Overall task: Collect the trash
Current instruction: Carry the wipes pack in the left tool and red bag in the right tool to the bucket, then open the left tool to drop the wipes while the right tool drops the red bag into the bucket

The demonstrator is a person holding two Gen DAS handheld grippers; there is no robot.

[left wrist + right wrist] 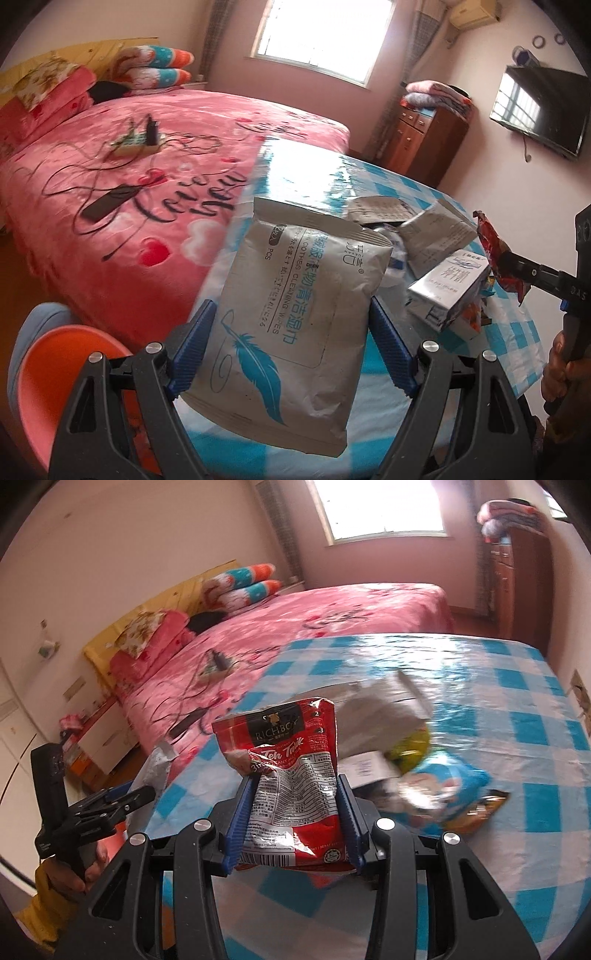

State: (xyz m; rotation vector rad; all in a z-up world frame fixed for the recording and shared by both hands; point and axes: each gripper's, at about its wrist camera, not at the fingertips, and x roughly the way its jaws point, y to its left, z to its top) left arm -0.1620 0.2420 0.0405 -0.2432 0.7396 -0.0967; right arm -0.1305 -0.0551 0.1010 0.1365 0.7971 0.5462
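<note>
My left gripper (291,325) is shut on a grey wet-wipes pack (295,295) with a blue feather print, held above the near edge of the checked table (321,173). My right gripper (295,797) is shut on a red Teh Tarik sachet (291,775), held above the table (517,738). The sachet also shows at the right of the left wrist view (495,254). More trash lies on the table: a white carton (450,288), grey wrappers (436,229), a blue packet (443,779), a yellow-green wrapper (410,749) and an orange wrapper (484,808).
An orange bin (62,373) stands on the floor at the lower left, below the table edge. A pink bed (129,177) with cables and a power strip lies beyond the table. A wooden cabinet (424,136) and a wall TV (539,110) are at the far right.
</note>
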